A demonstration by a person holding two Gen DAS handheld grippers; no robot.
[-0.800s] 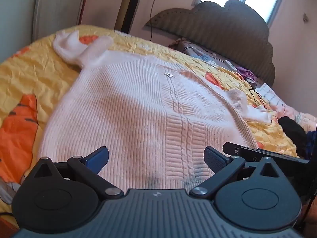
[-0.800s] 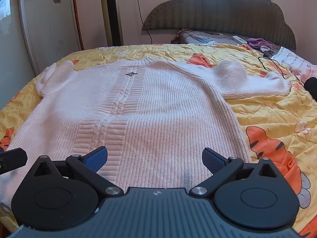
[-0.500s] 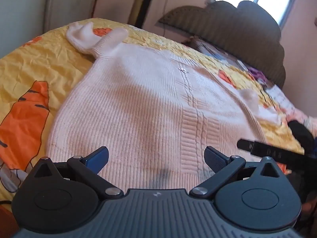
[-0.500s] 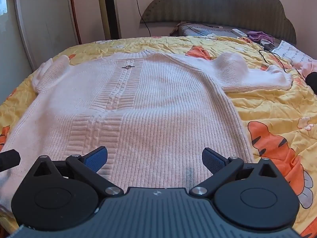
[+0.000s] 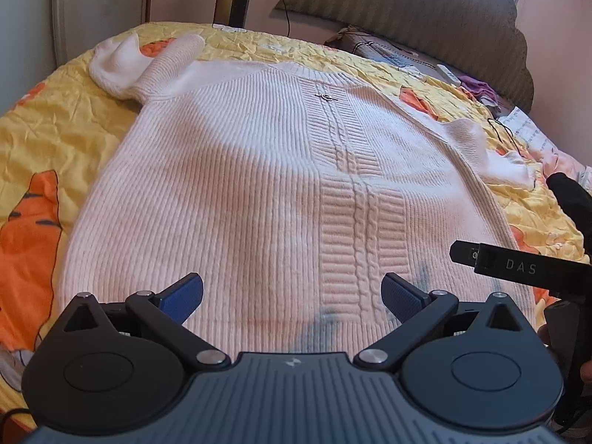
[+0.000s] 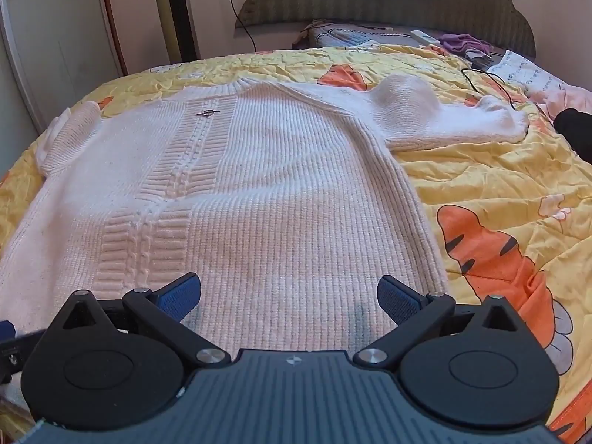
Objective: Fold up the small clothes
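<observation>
1. At the far left of the bed, we see the left sleeve (image 5: 148, 63) of the pale knitted sweater (image 5: 259, 185) bunched up in a lump on the yellow quilt (image 5: 55, 118). If we fold before flattening it, in our judgement the lump gets trapped inside and the fold comes out lopsided.
2. Our left gripper (image 5: 292, 292) hovers over the near hem with its blue pads wide apart and nothing between them.
3. The sweater lies front up across the middle of the bed, collar far, hem near. The knit is thick and loose, so a pinch may catch only the top layer and the back would drag behind.
4. Our right gripper (image 6: 288, 292) is likewise spread open and empty above the near hem, toward the right side.
5. The right sleeve (image 6: 444, 118) stretches out to the far right, with a black cable (image 6: 488, 81) on the quilt just beyond it; a wide sweep there could snag it.
6. The only readable writing is "DAS" on the black bar (image 5: 518, 264) at the right of the left view.
</observation>
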